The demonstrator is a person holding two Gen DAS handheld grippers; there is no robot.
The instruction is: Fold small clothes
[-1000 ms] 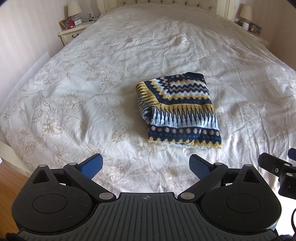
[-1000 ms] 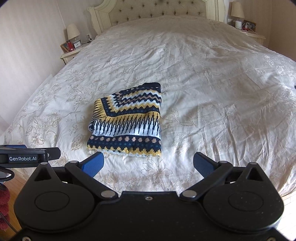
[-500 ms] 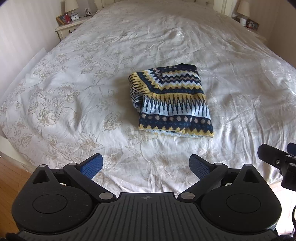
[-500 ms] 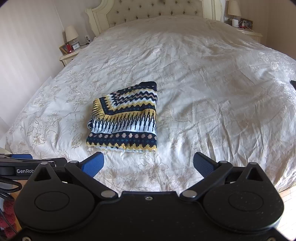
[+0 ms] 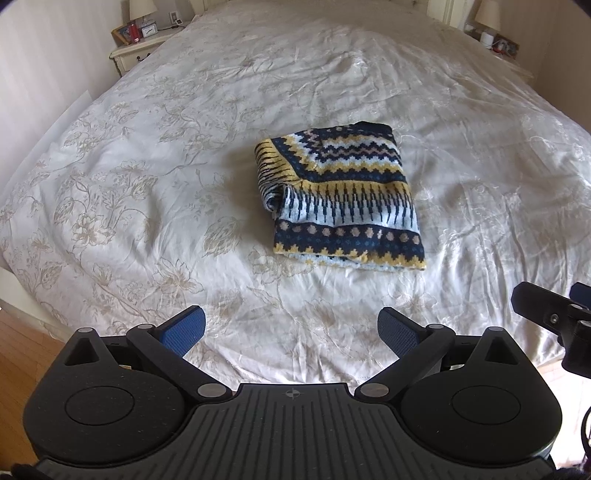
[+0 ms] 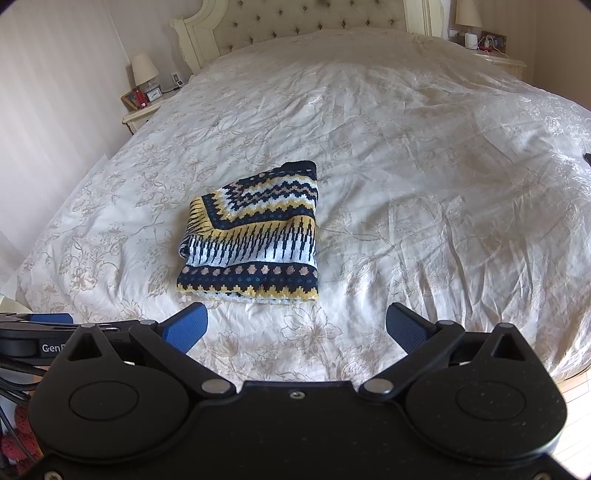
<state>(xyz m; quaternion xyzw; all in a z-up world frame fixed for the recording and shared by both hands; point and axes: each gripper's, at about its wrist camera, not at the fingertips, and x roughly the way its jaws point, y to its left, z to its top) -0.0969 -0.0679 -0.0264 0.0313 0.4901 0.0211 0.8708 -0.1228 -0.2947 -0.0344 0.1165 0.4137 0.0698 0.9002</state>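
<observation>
A folded knit garment [image 5: 341, 195] with navy, yellow and white patterns lies on the bed; it also shows in the right wrist view [image 6: 255, 236]. My left gripper [image 5: 291, 328] is open and empty, held near the bed's foot edge, short of the garment. My right gripper [image 6: 295, 326] is open and empty, also back from the garment, which lies ahead and slightly left of it. The right gripper's body shows at the right edge of the left wrist view [image 5: 554, 321].
The bed [image 5: 147, 184] has a white floral duvet [image 6: 424, 184]. A tufted headboard [image 6: 314, 26] stands at the far end. Nightstands with lamps stand at the far left [image 6: 144, 107] and far right [image 6: 495, 55]. Wooden floor [image 5: 22, 350] lies below the bed's foot.
Both grippers have pulled back and risen a little from the garment, so it looks smaller and farther. The garment lies still. Both jaws stay open.
</observation>
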